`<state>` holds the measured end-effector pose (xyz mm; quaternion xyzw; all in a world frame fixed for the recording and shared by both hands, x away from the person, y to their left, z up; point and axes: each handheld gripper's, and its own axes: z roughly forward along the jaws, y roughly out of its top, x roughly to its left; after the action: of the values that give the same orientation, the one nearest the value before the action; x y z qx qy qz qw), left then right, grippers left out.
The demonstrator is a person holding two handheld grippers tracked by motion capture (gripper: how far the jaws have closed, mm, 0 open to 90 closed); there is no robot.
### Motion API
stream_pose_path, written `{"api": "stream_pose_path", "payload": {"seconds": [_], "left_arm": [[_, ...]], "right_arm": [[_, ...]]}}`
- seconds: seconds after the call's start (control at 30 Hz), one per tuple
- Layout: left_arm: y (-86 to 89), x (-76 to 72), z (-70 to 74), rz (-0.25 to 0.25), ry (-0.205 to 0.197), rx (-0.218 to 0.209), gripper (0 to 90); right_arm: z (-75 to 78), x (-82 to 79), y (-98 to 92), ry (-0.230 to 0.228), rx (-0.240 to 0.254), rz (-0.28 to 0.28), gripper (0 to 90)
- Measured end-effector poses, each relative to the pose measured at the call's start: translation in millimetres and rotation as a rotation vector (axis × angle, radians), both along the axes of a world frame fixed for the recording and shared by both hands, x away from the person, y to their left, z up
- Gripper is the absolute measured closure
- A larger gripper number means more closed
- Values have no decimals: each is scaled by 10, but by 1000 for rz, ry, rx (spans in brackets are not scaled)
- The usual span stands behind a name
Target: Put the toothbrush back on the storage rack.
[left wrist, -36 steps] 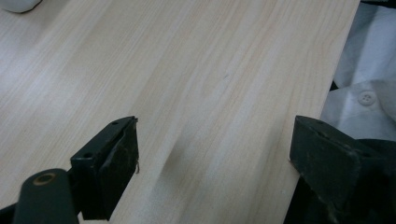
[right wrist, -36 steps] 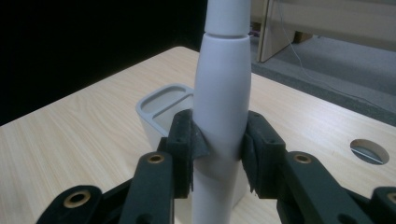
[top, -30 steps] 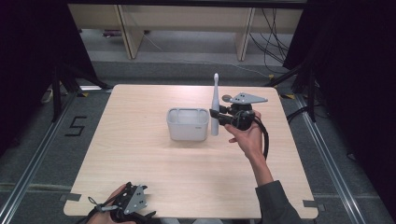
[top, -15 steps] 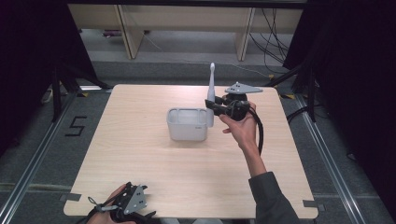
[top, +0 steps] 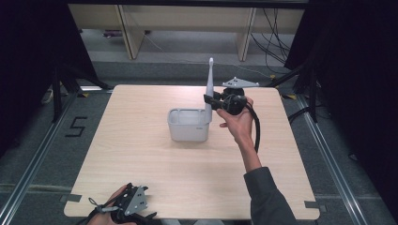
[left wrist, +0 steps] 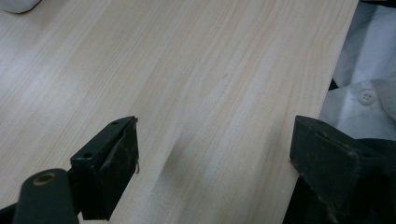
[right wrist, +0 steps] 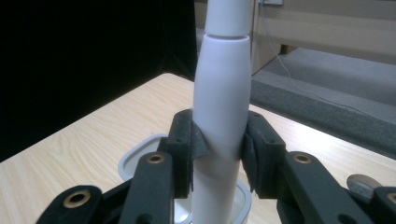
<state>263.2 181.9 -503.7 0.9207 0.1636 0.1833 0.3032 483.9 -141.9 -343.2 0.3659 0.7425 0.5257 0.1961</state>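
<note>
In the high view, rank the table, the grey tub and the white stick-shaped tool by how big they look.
1. Light wooden table, by far the largest.
2. Pale grey rectangular plastic tub.
3. Slim white stick-shaped tool, held upright by the right gripper: taller than the tub, but far thinner.

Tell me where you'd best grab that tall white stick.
Grip the white stick at its thick lower barrel, from the side, one jaw on each flank. It stands upright over the tub and narrows toward the top; the right claw grips it there now.

Even overhead light brightens the table [top: 141,154] while its surroundings stay dark; close views look soft and slightly blurred.
</note>
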Motion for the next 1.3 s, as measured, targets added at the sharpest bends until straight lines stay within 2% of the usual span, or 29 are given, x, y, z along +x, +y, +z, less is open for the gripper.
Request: {"api": "stream_pose_path", "payload": {"seconds": [0.1, 0.17, 0.33, 0.5, 0.63, 0.7, 0.83, 0.97, 1.07, 1.13, 1.3], "left_arm": [[1, 0, -1, -2, 1, 2, 154], [2, 3, -2, -2, 0, 1, 153], [3, 1, -1, -3, 1, 5, 154], [-1, 0, -5, -3, 2, 2, 154], [3, -2, 4, -4, -2, 3, 154], [4, 1, 3, -4, -1, 6, 153], [3, -2, 2, -4, -2, 4, 154], [1, -2, 4, -5, -1, 3, 154], [0, -3, -5, -6, 0, 0, 153], [-1, -5, 3, -4, -2, 1, 153], [-2, -5, -5, -4, 2, -2, 154]], "right_arm": [[-2, 50, 20, 2, -13, -7, 665], [-18, 69, 39, 16, 6, -15, 665], [-69, 138, 76, 21, -6, -27, 665], [-96, 178, 118, 22, -6, -32, 665], [-120, 212, 139, 20, -24, -42, 665], [-148, 239, 141, 4, -17, -44, 664], [-182, 246, 150, 30, -13, -61, 664], [-205, 267, 148, 14, -24, -63, 664], [-221, 266, 164, 27, -17, -69, 664], [-235, 266, 172, 18, -42, -70, 664], [-305, 263, 186, 33, -42, -75, 664]]}}
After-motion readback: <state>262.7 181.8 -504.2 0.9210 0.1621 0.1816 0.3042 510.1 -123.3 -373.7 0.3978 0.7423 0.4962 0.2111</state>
